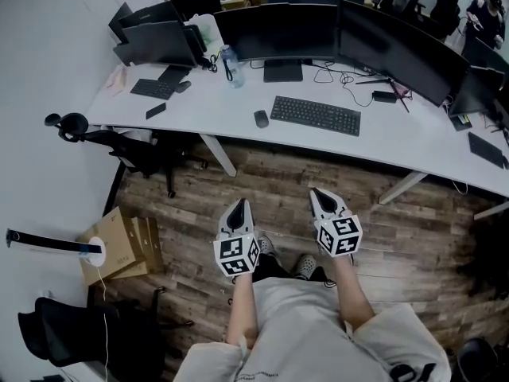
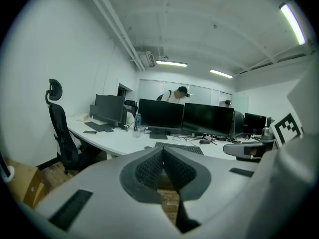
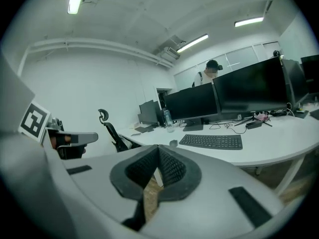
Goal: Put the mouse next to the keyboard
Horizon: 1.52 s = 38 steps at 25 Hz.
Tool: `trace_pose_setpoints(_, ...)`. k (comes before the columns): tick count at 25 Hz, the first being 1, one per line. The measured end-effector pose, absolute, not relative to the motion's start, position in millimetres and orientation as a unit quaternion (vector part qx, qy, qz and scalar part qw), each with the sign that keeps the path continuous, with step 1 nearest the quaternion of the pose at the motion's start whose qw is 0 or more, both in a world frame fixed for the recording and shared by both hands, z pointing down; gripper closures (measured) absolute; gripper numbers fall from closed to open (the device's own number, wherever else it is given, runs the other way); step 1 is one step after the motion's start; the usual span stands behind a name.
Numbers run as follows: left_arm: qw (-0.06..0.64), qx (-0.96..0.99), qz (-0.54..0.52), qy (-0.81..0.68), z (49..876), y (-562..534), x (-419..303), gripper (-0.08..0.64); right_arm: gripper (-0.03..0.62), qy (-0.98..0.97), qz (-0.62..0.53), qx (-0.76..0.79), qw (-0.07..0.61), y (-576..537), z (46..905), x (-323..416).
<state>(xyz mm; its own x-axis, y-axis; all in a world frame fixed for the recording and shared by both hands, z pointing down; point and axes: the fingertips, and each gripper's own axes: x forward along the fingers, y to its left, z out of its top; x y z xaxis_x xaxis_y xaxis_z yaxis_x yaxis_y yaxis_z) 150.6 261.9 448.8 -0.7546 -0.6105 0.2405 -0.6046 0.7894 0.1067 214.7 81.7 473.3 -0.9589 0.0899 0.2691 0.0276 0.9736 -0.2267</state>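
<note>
A dark mouse (image 1: 261,118) lies on the white desk (image 1: 231,106), just left of the black keyboard (image 1: 316,114). The right gripper view shows the same mouse (image 3: 173,143) and keyboard (image 3: 211,141) ahead. In the left gripper view the keyboard (image 2: 178,148) lies beyond the jaw tips. Both grippers hang over the wooden floor, well short of the desk. My left gripper (image 1: 237,206) is shut and empty. My right gripper (image 1: 319,193) is shut too, with nothing between its fingers.
Several monitors (image 1: 277,32) stand along the back of the desk, with a water bottle (image 1: 230,64), cables and a second keyboard (image 1: 153,88). A black office chair (image 1: 131,148) stands at the desk's left end. Cardboard boxes (image 1: 119,245) sit on the floor at left. A person stands behind the monitors (image 2: 175,94).
</note>
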Motion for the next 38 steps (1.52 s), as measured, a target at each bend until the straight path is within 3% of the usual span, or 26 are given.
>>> trace_pose_setpoints(3, 0.103, 0.310, -0.013, -0.945, 440, 267, 150, 0.535, 0.561, -0.985, 0.116, -0.032, 0.125, 80, 470, 214)
trace_pose_setpoints(4, 0.096, 0.309, -0.015, -0.946, 438, 268, 150, 0.534, 0.483, -0.984, 0.125, -0.038, 0.118, 81, 469, 213)
trace_pose_setpoints(5, 0.094, 0.309, -0.018, -0.946, 436, 268, 149, 0.531, 0.445, -0.984, 0.133, -0.041, 0.111, 81, 468, 212)
trace_pose_setpoints(7, 0.094, 0.309, -0.022, -0.946, 436, 271, 148, 0.470, 0.441, -0.984, 0.140, -0.038, 0.104, 80, 469, 212)
trace_pose_setpoints(9, 0.095, 0.303, -0.022, -0.948, 435, 276, 146, 0.414, 0.395, -0.983, 0.139, -0.041, 0.108, 81, 471, 211)
trace_pose_setpoints(27, 0.114, 0.294, -0.027, -0.949, 457, 270, 93, 0.414, 0.359, -0.978, 0.124, -0.049, 0.162, 73, 503, 170)
trace_pose_setpoints(38, 0.151, 0.325, -0.036, -0.933, 476, 236, -44, 0.415, 0.357, -0.974, 0.126, -0.018, 0.190, 48, 514, 51)
